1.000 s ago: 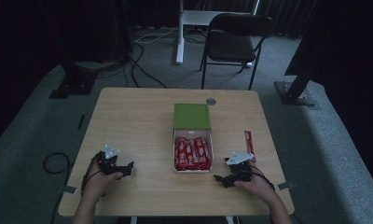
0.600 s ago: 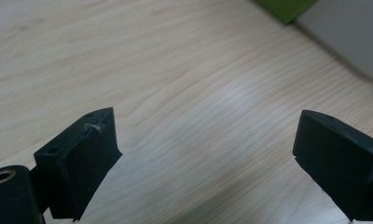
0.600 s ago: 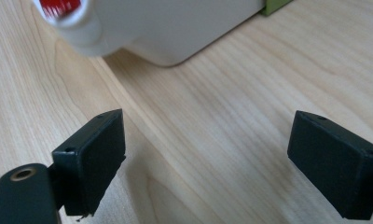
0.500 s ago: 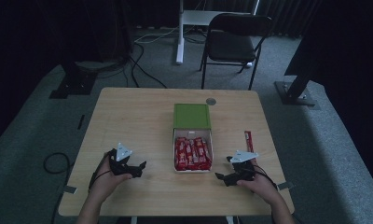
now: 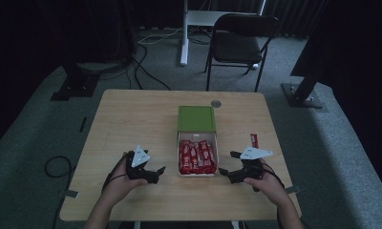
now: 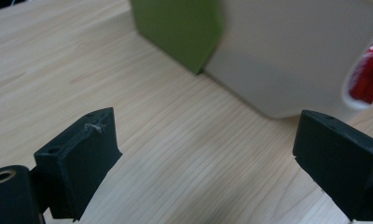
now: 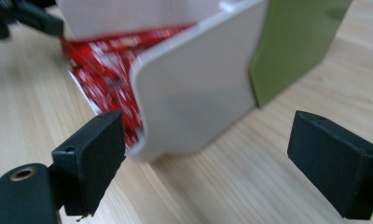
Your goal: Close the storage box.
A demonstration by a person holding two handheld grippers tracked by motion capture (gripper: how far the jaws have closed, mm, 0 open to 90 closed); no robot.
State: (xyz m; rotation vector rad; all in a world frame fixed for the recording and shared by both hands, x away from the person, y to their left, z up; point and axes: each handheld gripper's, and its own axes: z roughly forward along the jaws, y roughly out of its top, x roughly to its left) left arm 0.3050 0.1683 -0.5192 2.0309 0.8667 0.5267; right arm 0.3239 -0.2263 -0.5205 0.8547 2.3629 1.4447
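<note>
Box [image 5: 197, 151] of red snack bars [image 5: 196, 156] sits mid-table, green lid [image 5: 196, 118] flipped open behind it, one loose bar [image 5: 254, 140] just right of the box. Left gripper [image 5: 154, 172] and right gripper [image 5: 226, 173] flank the box, jaws spread, pinching nothing. Risk: closing in from both sides could shove the light box or tip bars out.
</note>
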